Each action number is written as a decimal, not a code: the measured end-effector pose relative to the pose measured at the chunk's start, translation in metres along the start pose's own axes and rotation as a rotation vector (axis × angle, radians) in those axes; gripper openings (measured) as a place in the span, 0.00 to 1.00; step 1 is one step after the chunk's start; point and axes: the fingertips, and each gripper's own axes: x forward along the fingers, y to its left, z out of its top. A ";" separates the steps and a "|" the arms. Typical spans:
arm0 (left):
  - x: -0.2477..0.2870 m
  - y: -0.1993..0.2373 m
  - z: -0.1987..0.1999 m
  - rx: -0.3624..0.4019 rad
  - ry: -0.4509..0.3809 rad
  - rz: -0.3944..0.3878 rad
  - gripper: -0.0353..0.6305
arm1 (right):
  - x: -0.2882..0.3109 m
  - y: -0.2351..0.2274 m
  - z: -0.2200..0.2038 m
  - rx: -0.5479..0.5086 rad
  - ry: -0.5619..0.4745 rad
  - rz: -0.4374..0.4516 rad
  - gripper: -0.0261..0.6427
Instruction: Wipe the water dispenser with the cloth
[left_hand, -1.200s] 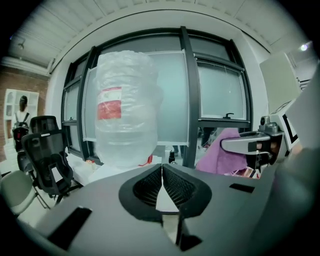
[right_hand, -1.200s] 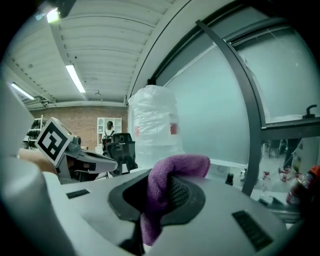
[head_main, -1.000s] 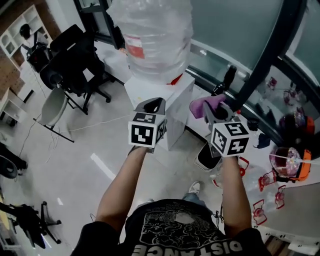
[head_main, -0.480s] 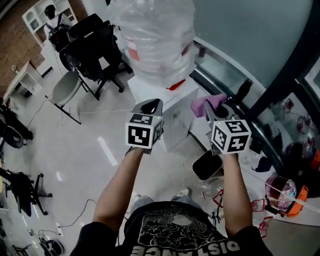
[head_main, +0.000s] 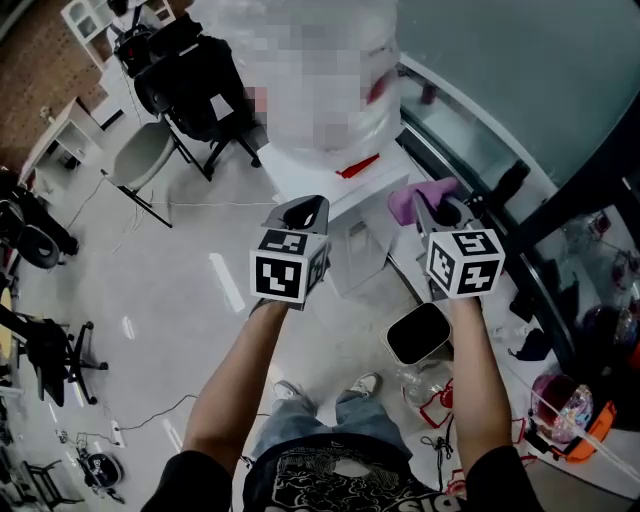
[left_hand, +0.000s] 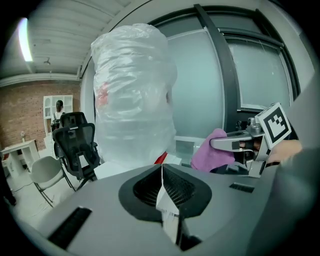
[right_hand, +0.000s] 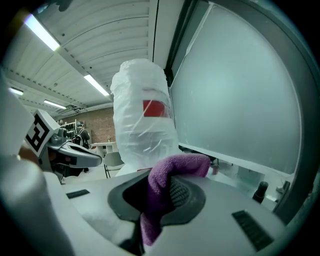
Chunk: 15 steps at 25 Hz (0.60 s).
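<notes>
The white water dispenser (head_main: 352, 205) stands ahead of me, its big plastic-wrapped bottle (left_hand: 132, 95) on top. My right gripper (head_main: 437, 210) is shut on a purple cloth (head_main: 415, 202), held just right of the dispenser's top and not touching it. In the right gripper view the cloth (right_hand: 167, 182) bulges out between the jaws, with the bottle (right_hand: 142, 120) beyond. My left gripper (head_main: 305, 212) hovers in front of the dispenser, jaws shut on nothing. From the left gripper view the cloth (left_hand: 212, 152) and right gripper (left_hand: 242, 142) show at the right.
A black bin (head_main: 418, 333) sits on the floor right of the dispenser. A black office chair (head_main: 190, 70) and a grey chair (head_main: 140, 160) stand to the left. A glass wall with a dark frame (head_main: 500, 150) runs behind. Small clutter (head_main: 560, 410) lies at the right.
The head view has swung, so the dispenser and room sit differently in frame. Both grippers hold much the same pose before the dispenser, the cloth still in the right one.
</notes>
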 end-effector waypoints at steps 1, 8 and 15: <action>0.002 0.001 -0.002 -0.002 0.002 0.003 0.09 | 0.006 -0.001 -0.002 -0.006 0.004 0.003 0.11; 0.029 -0.007 -0.027 -0.003 0.017 -0.020 0.09 | 0.042 -0.013 -0.031 -0.076 0.054 0.014 0.11; 0.046 -0.007 -0.057 -0.017 0.009 -0.034 0.09 | 0.074 -0.011 -0.061 -0.137 0.080 0.039 0.11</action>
